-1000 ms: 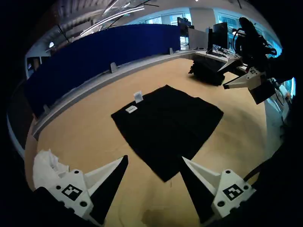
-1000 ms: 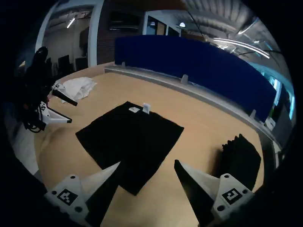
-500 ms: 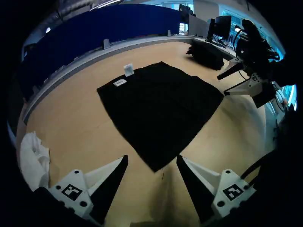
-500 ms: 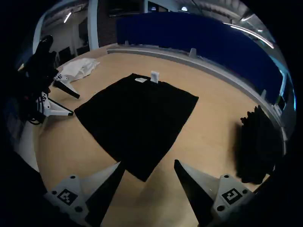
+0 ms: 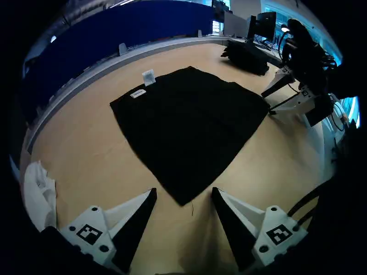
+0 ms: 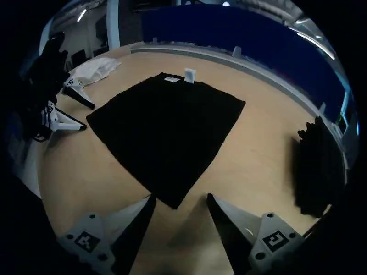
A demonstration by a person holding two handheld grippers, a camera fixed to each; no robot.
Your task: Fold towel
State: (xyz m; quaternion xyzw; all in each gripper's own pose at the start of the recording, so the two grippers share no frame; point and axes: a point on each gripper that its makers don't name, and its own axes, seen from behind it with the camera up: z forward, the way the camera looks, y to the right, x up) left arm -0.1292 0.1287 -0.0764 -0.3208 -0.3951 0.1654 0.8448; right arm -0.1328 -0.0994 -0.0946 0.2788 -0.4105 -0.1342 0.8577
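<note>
Both grippers have dropped closer to the black rectangular cloth towel (image 5: 192, 119), which lies spread flat on the light wooden tabletop (image 5: 91, 151). Left of the towel, well apart, sits a crumpled white cloth (image 5: 39, 192). My left gripper (image 5: 183, 190) has its jaws wide, with one towel corner pointing into the gap between them. My right gripper (image 6: 181, 197) stands equally wide at the neighbouring corner. Beyond the towel's right side rests a stack of folded black cloths (image 6: 319, 169). Procedure, as I judge it: lower each gripper until one finger slides under its corner and close on a single layer. Confirm both grips, then lift together toward the edge bearing the white label (image 5: 137, 93).
</note>
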